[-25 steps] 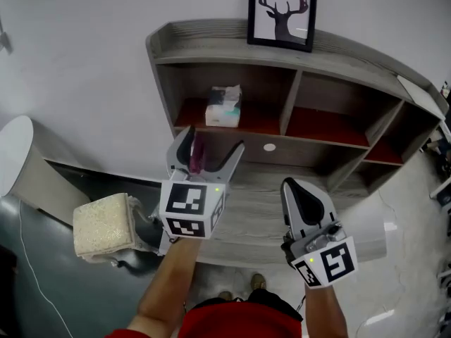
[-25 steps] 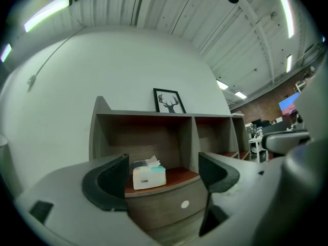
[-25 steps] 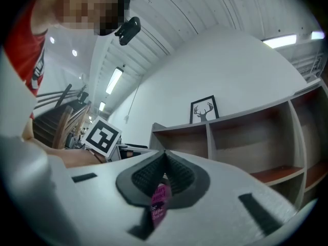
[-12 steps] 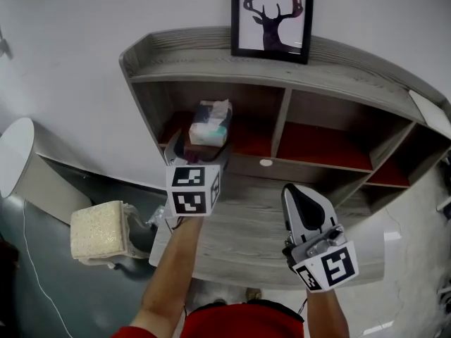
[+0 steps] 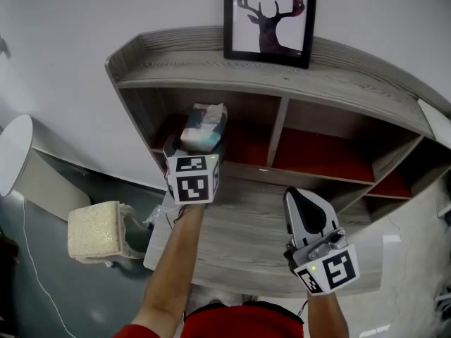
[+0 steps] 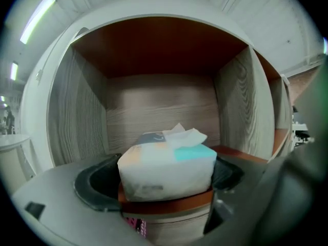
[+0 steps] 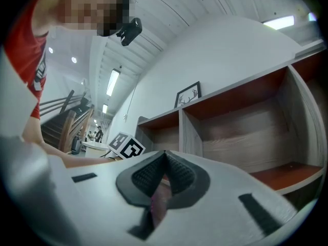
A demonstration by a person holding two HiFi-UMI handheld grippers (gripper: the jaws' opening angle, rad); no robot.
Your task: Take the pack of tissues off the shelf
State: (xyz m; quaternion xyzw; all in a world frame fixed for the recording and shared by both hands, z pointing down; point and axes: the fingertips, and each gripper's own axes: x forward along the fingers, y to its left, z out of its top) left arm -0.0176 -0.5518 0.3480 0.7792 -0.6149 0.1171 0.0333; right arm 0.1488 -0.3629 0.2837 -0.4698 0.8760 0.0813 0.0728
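The pack of tissues (image 5: 203, 127) is white with a teal patch and a tissue sticking out of its top. It lies on the red floor of the top-left compartment of the grey wooden shelf (image 5: 282, 76). My left gripper (image 5: 196, 145) reaches into that compartment. Its jaws are opening, and the pack (image 6: 166, 170) lies between the black pads (image 6: 97, 186), which stand on either side of it. I cannot tell whether the pads touch it. My right gripper (image 5: 301, 201) hovers over the lower shelf board with its pads (image 7: 177, 174) together and nothing in it.
A framed deer picture (image 5: 268, 20) stands on the shelf top. The compartments to the right are bare. A beige padded block (image 5: 95, 231) and a white round-topped object (image 5: 14, 153) stand on the dark floor at the left. The compartment walls (image 6: 233, 106) close in on both sides.
My left gripper has moved forward and up into the top-left compartment, so the pack now lies between its jaws. The right gripper has barely moved.
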